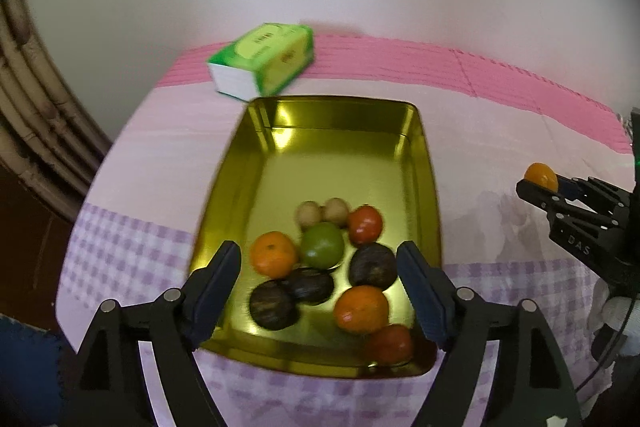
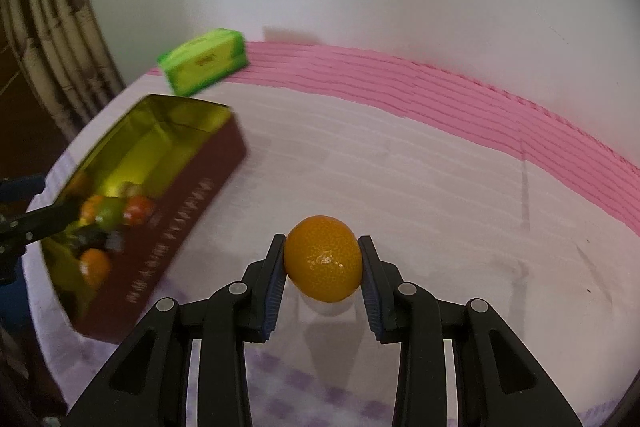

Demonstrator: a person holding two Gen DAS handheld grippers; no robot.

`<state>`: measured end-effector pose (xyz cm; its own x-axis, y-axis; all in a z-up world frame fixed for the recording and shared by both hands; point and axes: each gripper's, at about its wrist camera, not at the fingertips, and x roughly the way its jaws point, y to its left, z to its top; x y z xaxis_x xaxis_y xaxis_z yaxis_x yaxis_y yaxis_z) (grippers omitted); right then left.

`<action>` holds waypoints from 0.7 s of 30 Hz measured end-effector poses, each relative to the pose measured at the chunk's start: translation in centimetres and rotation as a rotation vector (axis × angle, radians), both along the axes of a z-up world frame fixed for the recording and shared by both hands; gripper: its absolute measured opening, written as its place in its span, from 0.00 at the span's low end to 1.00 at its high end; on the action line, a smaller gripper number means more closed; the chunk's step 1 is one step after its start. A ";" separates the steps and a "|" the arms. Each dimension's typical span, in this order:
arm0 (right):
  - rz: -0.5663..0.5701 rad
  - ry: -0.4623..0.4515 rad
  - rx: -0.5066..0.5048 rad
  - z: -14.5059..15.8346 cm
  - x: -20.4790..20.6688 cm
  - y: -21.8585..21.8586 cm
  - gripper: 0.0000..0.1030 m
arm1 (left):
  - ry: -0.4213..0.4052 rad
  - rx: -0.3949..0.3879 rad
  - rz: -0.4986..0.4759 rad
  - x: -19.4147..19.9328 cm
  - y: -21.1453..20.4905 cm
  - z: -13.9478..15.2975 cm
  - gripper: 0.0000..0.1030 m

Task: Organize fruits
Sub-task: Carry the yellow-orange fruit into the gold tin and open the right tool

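Orange-yellow citrus fruit (image 2: 323,258) sits pinched between the two pads of the right claw (image 2: 322,267), held just above the pale cloth on the counter (image 2: 420,187). Left claw (image 1: 319,291) hangs with its jaws spread wide and nothing between them, over the near end of the gold-lined tin (image 1: 420,163) — fruit inside clustered at that end: two oranges (image 1: 274,253), a green fruit (image 1: 322,245), two red ones (image 1: 365,224), three dark ones (image 1: 372,264), two small tan ones (image 1: 309,214). Beyond the tin's far edge, near the wall — a green tissue pack (image 1: 262,63) on the pink cloth border.
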<state>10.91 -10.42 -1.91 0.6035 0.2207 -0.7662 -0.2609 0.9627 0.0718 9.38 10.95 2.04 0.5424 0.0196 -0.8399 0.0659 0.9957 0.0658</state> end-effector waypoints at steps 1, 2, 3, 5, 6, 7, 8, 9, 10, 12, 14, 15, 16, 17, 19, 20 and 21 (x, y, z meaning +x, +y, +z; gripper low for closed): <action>0.014 -0.004 0.003 0.3 -0.1 0.6 0.35 | -0.004 0.002 0.008 -0.1 0.4 0.1 0.75; 0.031 -0.012 0.009 0.7 -0.3 1.4 0.35 | -0.010 0.003 0.020 -0.3 1.0 0.4 0.75; 0.045 -0.014 0.016 1.1 -0.4 2.0 0.35 | -0.012 0.004 0.027 -0.5 1.4 0.5 0.77; 0.076 -0.019 0.030 1.7 -0.6 3.3 0.35 | -0.022 0.006 0.051 -0.9 2.5 0.8 0.81; 0.095 -0.025 0.033 2.0 -0.8 4.2 0.35 | -0.031 0.009 0.067 -1.1 3.2 0.9 0.82; 0.109 -0.028 0.036 2.3 -0.9 4.8 0.35 | -0.033 0.010 0.079 -1.3 3.7 1.0 0.82; 0.129 -0.032 0.041 2.6 -0.9 5.8 0.35 | -0.034 0.009 0.088 -1.3 4.2 1.0 0.83; 0.143 -0.033 0.043 2.7 -1.0 6.5 0.35 | -0.033 0.006 0.103 -1.6 4.9 1.1 0.83; 0.157 -0.031 0.045 2.9 -1.0 7.1 0.35 | -0.034 0.003 0.116 -1.8 5.4 1.2 0.84; 0.187 -0.028 0.049 2.9 -1.1 8.8 0.35 | -0.034 0.001 0.145 -2.2 6.6 1.2 0.84; 0.213 -0.019 0.049 2.7 -1.1 10.5 0.35 | -0.027 -0.003 0.168 -2.4 7.4 1.1 0.84; 0.223 -0.016 0.049 2.7 -1.3 11.1 0.35 | -0.021 -0.006 0.185 -2.6 8.0 1.0 0.84; 0.235 -0.010 0.047 2.5 -1.3 11.8 0.35 | -0.017 -0.006 0.196 -2.7 8.3 1.0 0.84; 0.244 -0.005 0.044 2.2 -1.4 12.3 0.35 | -0.013 -0.009 0.205 -2.8 8.6 0.9 0.85; 0.258 0.005 0.034 1.7 -1.3 13.3 0.35 | 0.000 -0.016 0.219 -3.2 9.3 0.7 0.85; 0.264 0.012 0.031 1.4 -1.1 13.9 0.35 | 0.005 -0.017 0.224 -3.3 9.5 0.7 0.87; 0.266 0.015 0.027 1.2 -1.0 14.3 0.35 | 0.013 -0.019 0.230 -3.5 9.8 0.6 0.90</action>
<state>9.92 3.87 -0.70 0.5106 0.3902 -0.7662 -0.5029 0.8583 0.1019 5.91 20.73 2.60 0.5147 0.1257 -0.8481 -0.1623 0.9856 0.0476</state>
